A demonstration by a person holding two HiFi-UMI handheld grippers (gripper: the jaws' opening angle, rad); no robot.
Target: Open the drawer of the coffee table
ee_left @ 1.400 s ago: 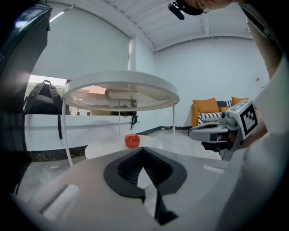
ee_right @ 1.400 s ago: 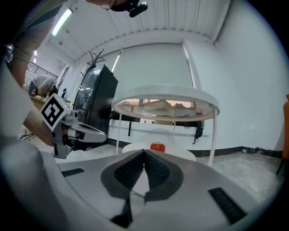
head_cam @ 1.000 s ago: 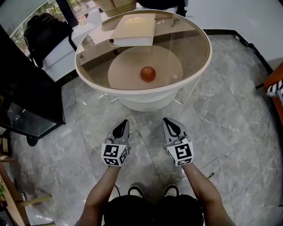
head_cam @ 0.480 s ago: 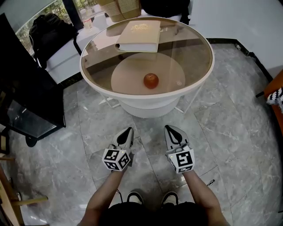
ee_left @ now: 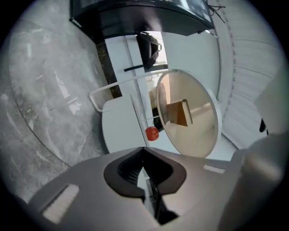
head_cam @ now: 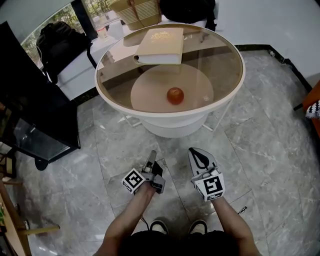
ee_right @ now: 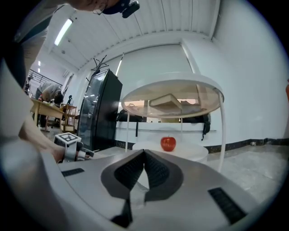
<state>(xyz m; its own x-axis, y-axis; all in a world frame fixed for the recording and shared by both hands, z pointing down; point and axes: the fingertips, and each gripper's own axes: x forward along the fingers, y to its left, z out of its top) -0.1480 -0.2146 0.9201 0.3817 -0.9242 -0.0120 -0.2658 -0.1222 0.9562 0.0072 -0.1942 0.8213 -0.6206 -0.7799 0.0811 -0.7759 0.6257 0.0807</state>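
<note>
Pointing level toward the round glass-topped surface (head_cam: pixel 170 114), both tools hover low over the grey marble floor (head_cam: pixel 260 150), well short of the white rim and touching nothing. The left hand-held gripper (head_cam: pixel 151 155) is tipped onto its side, its marker cube turned out to the left. In its own view the jaws (ee_left: pixel 144 150) are pressed together with nothing between them, and the surface appears sideways. The right hand-held gripper (head_cam: pixel 194 151) sits upright just beside it, the two close but apart. Its jaws (ee_right: pixel 144 152) also meet tip to tip and hold nothing.

The surface stands straight ahead of the person, past both tools. A cream book (head_cam: pixel 160 45) lies on the far part of the glass top. Beneath the glass, a red apple (head_cam: pixel 175 95) rests near the middle of a lower round white shelf, and both gripper views show it beyond the closed tips (ee_left: pixel 151 133) (ee_right: pixel 168 143). A drawer front cannot be made out on the white base from these views.

A tall black cabinet (head_cam: pixel 30 110) stands to the left, with a dark backpack (head_cam: pixel 60 42) behind it and a woven basket (head_cam: pixel 137 12) past the far rim. The person's shoes (head_cam: pixel 160 226) show at the bottom edge.
</note>
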